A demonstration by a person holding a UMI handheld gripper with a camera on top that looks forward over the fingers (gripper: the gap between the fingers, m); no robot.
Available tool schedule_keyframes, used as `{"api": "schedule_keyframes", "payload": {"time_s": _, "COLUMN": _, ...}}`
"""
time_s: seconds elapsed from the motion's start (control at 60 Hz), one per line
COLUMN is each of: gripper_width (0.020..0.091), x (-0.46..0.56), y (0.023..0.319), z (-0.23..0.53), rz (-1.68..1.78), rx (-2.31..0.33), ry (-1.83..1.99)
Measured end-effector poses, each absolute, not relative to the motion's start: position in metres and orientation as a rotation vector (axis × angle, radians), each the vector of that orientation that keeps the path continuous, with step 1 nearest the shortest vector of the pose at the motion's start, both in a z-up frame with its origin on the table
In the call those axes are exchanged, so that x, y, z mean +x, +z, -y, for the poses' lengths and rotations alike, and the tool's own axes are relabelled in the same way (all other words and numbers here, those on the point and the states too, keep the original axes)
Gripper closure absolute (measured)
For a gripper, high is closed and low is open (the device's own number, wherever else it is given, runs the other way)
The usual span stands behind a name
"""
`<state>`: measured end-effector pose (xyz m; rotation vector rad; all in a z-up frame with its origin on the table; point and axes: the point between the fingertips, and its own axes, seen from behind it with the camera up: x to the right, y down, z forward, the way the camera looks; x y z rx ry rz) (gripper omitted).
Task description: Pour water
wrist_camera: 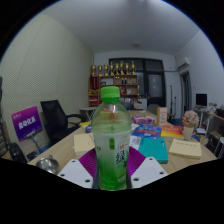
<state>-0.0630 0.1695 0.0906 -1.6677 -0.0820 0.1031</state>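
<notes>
Clear ribbed plastic bottle, green cap, seemingly clamped in gripper.

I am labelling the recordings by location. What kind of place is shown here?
Most likely an office or meeting room. A long table holds books and papers, office chairs stand beside it, and a display cabinet lines the back wall. The tongs grip a green bottle.

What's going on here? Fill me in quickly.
A hand-held claw has a clear plastic bottle with a green cap and green label upright between its two fingers, purple pads close against its sides. The cap is on and nothing is being poured yet. Beyond it lies a wooden table cluttered with books and papers, in an office.
</notes>
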Motion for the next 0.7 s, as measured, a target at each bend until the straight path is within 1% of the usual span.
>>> {"api": "schedule_keyframes", "payload": {"time_s": 0.067, "gripper_width": 0.0733, "x": -0.066, "y": 0.091, "z": -0.182, "rz": 0.101, "rx": -1.706, "ry": 0.12}}
{"api": "schedule_keyframes", "payload": {"time_s": 0.083, "gripper_width": 0.0732, "x": -0.067, "y": 0.078, "z": -0.177, "rz": 0.102, "rx": -1.712, "ry": 0.122}}
{"api": "schedule_keyframes", "payload": {"time_s": 0.1, "gripper_width": 0.073, "x": -0.068, "y": 0.074, "z": -0.178, "rz": 0.105, "rx": -1.727, "ry": 0.124}}
{"api": "schedule_keyframes", "payload": {"time_s": 0.117, "gripper_width": 0.0729, "x": -0.067, "y": 0.078, "z": -0.178, "rz": 0.108, "rx": -1.702, "ry": 0.122}}
{"api": "schedule_keyframes", "payload": {"time_s": 0.133, "gripper_width": 0.0726, "x": -0.077, "y": 0.062, "z": -0.175, "rz": 0.109, "rx": -1.688, "ry": 0.117}}
{"api": "schedule_keyframes", "payload": {"time_s": 0.15, "gripper_width": 0.073, "x": -0.071, "y": 0.072, "z": -0.174, "rz": 0.12, "rx": -1.698, "ry": 0.111}}
{"api": "schedule_keyframes", "payload": {"time_s": 0.167, "gripper_width": 0.0729, "x": -0.071, "y": 0.074, "z": -0.175, "rz": 0.124, "rx": -1.693, "ry": 0.107}}
{"api": "schedule_keyframes", "payload": {"time_s": 0.3, "gripper_width": 0.073, "x": -0.071, "y": 0.078, "z": -0.176, "rz": 0.134, "rx": -1.698, "ry": 0.094}}
{"api": "schedule_keyframes", "payload": {"time_s": 0.333, "gripper_width": 0.0717, "x": -0.07, "y": 0.078, "z": -0.174, "rz": 0.13, "rx": -1.698, "ry": 0.096}}
{"api": "schedule_keyframes", "payload": {"time_s": 0.367, "gripper_width": 0.0687, "x": -0.071, "y": 0.078, "z": -0.172, "rz": 0.125, "rx": -1.698, "ry": 0.097}}
{"api": "schedule_keyframes", "payload": {"time_s": 0.433, "gripper_width": 0.0596, "x": -0.07, "y": 0.079, "z": -0.167, "rz": 0.116, "rx": -1.706, "ry": 0.1}}
{"api": "schedule_keyframes", "payload": {"time_s": 0.467, "gripper_width": 0.0568, "x": -0.067, "y": 0.077, "z": -0.169, "rz": 0.112, "rx": -1.72, "ry": 0.113}}
{"api": "schedule_keyframes", "payload": {"time_s": 0.5, "gripper_width": 0.0492, "x": -0.069, "y": 0.073, "z": -0.167, "rz": 0.108, "rx": -1.743, "ry": 0.133}}
{"api": "schedule_keyframes", "payload": {"time_s": 0.517, "gripper_width": 0.0426, "x": -0.07, "y": 0.072, "z": -0.164, "rz": 0.107, "rx": -1.753, "ry": 0.147}}
{"api": "schedule_keyframes", "payload": {"time_s": 0.567, "gripper_width": 0.0272, "x": -0.078, "y": 0.07, "z": -0.155, "rz": 0.103, "rx": -1.771, "ry": 0.194}}
{"api": "schedule_keyframes", "payload": {"time_s": 0.6, "gripper_width": 0.0255, "x": -0.075, "y": 0.071, "z": -0.149, "rz": 0.094, "rx": -1.782, "ry": 0.218}}
{"api": "schedule_keyframes", "payload": {"time_s": 0.7, "gripper_width": 0.0281, "x": -0.071, "y": 0.078, "z": -0.119, "rz": 0.096, "rx": -1.795, "ry": 0.217}}
